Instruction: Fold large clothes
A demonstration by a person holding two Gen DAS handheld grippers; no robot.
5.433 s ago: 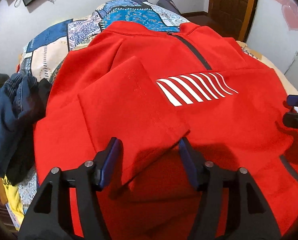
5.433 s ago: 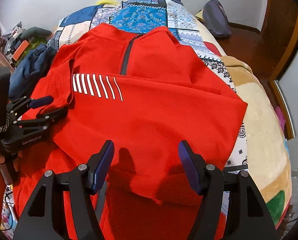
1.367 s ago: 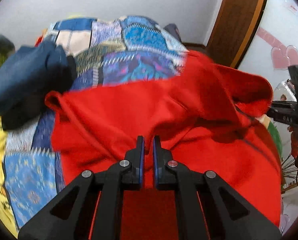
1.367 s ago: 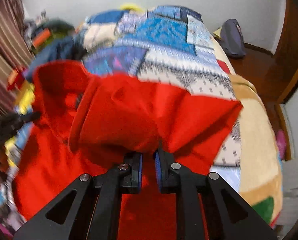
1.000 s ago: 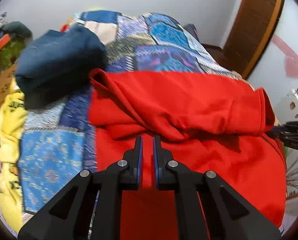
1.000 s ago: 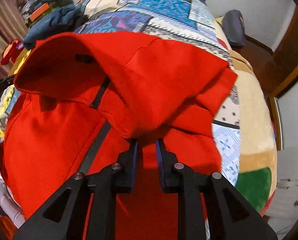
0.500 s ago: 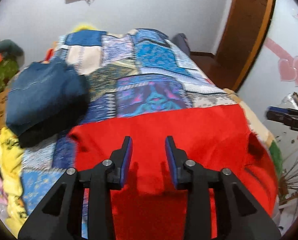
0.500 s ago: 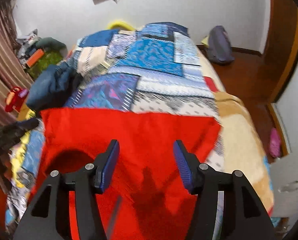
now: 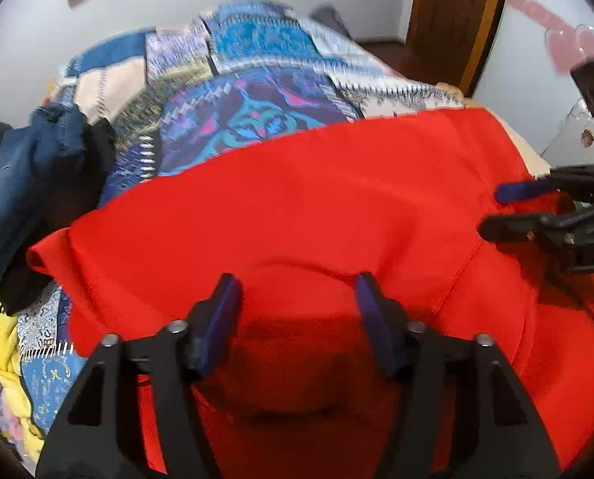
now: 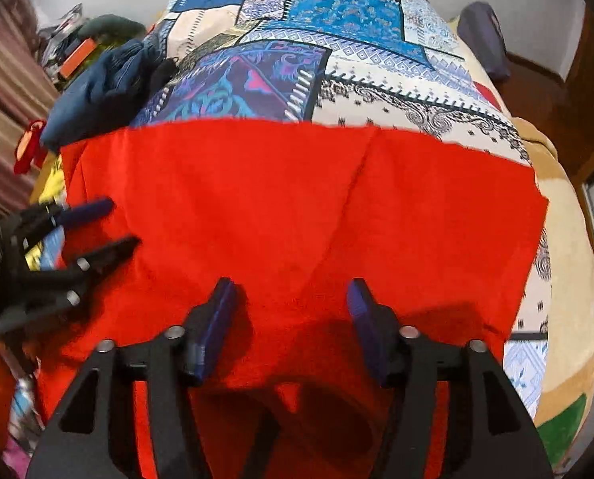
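A large red garment [image 9: 297, 207] lies folded over on the patchwork bedspread [image 9: 257, 92], its plain red side up; it also shows in the right wrist view [image 10: 277, 207]. My left gripper [image 9: 297, 303] is open and empty just above the garment's near part. My right gripper [image 10: 293, 303] is open and empty above the same fold. Each gripper shows in the other's view: the right gripper [image 9: 508, 211] at the garment's right edge, the left gripper [image 10: 109, 227] at its left edge.
A heap of blue jeans and dark clothes [image 9: 29, 183] lies at the bed's left side, with yellow cloth [image 9: 1, 335] below it. A dark bag [image 10: 484, 40] sits on the floor by the wooden door [image 9: 456, 12]. A beige blanket [image 10: 568, 279] covers the bed's right side.
Both grippers, shut on the red garment's top edge a second ago, carried it toward me, let go and opened wide. The garment now lies folded with a straight far edge.
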